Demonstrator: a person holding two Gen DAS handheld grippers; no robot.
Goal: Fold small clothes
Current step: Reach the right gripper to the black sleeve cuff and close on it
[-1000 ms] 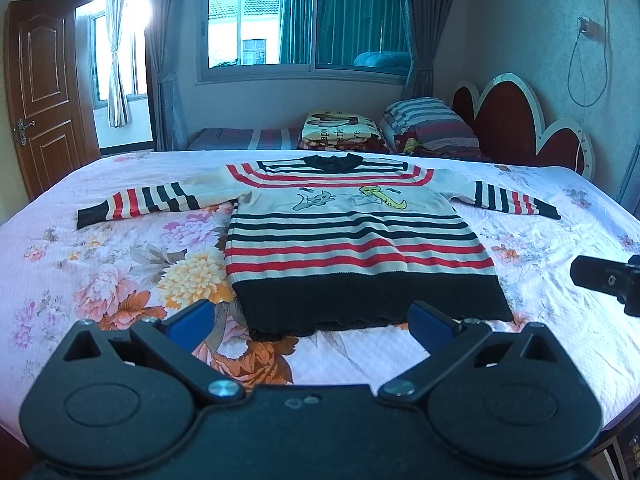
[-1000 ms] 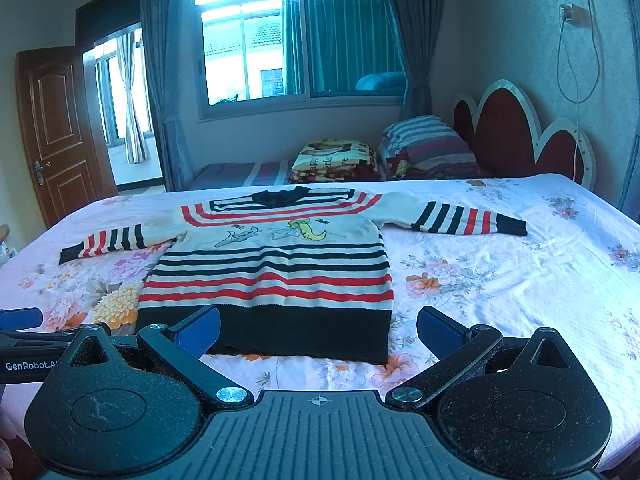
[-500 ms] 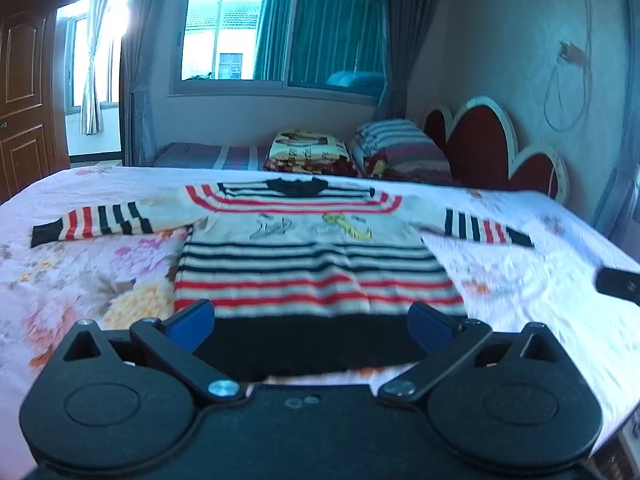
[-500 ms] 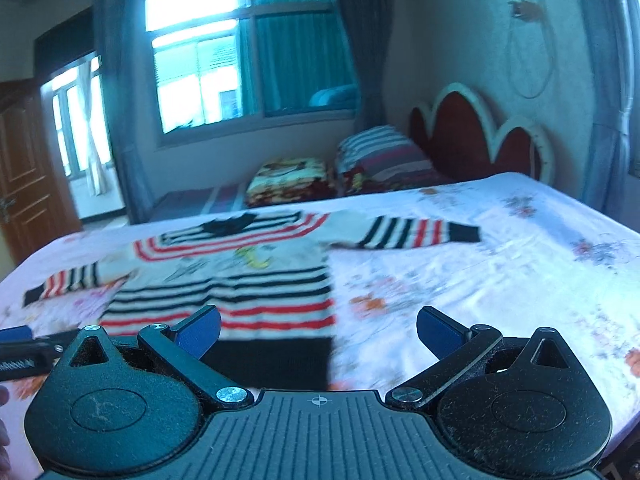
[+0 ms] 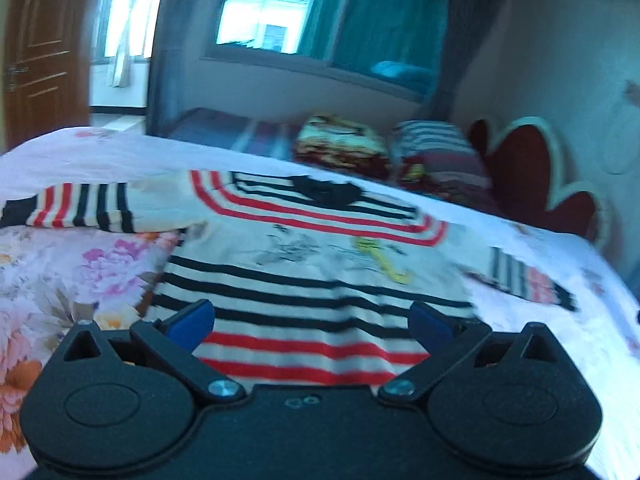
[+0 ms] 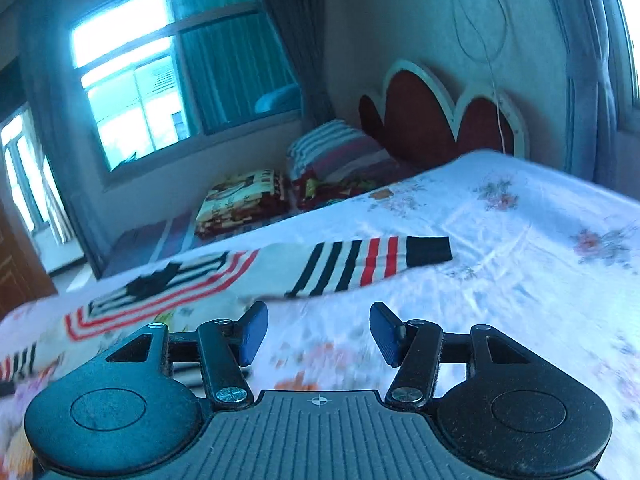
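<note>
A small striped sweater (image 5: 304, 272) in cream, black and red lies flat on the bed with both sleeves spread out. My left gripper (image 5: 310, 326) is open and empty, low over the sweater's body, aimed at the collar. Its left sleeve (image 5: 76, 206) lies to the far left. In the right wrist view my right gripper (image 6: 318, 334) is open and empty, with its jaws part closed, just short of the right sleeve (image 6: 372, 264), over the sheet. The black collar (image 6: 154, 284) shows at the left.
The bed has a floral sheet (image 6: 520, 264). Folded blankets and pillows (image 5: 384, 152) lie at the far side by a red headboard (image 6: 432, 120). A window (image 5: 304, 20) and a brown door (image 5: 40, 48) are behind.
Both grippers moved forward over the bed and tilted. The left came over the sweater's body; the right swung right toward the right sleeve and narrowed its jaws.
</note>
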